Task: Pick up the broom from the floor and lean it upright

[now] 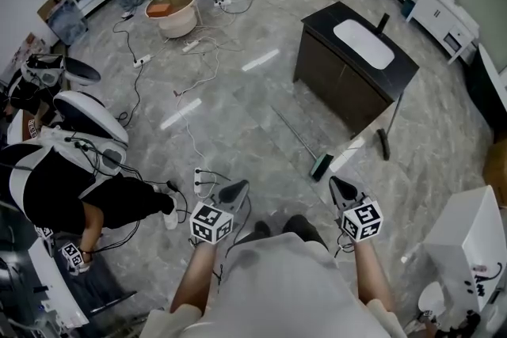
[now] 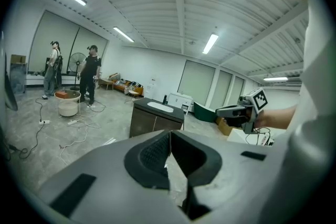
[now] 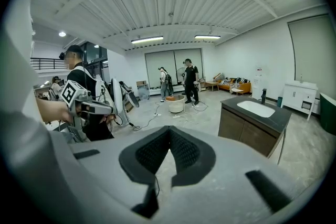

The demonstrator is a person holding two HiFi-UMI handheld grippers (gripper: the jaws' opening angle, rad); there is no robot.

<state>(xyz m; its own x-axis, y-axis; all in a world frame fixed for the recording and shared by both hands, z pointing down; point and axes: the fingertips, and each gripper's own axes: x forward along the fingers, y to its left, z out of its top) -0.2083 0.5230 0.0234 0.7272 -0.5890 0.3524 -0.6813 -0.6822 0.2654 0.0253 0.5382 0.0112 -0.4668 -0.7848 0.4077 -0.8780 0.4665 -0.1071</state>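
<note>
The left tool (image 1: 234, 191) and the right tool (image 1: 342, 191) are both pressed together and hold nothing, since nothing is picked up yet. The broom (image 1: 321, 166) lies flat on the floor (image 1: 238, 91) just ahead, near the dark sink cabinet (image 1: 352, 67), which could prop it up.

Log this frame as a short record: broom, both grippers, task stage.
broom: lying flat on the floor, head toward the person, handle pointing away, beside the sink cabinet
left gripper: shut, nothing between the jaws
right gripper: shut, nothing between the jaws
task stage: broom not yet touched, both grippers held short of it
</note>
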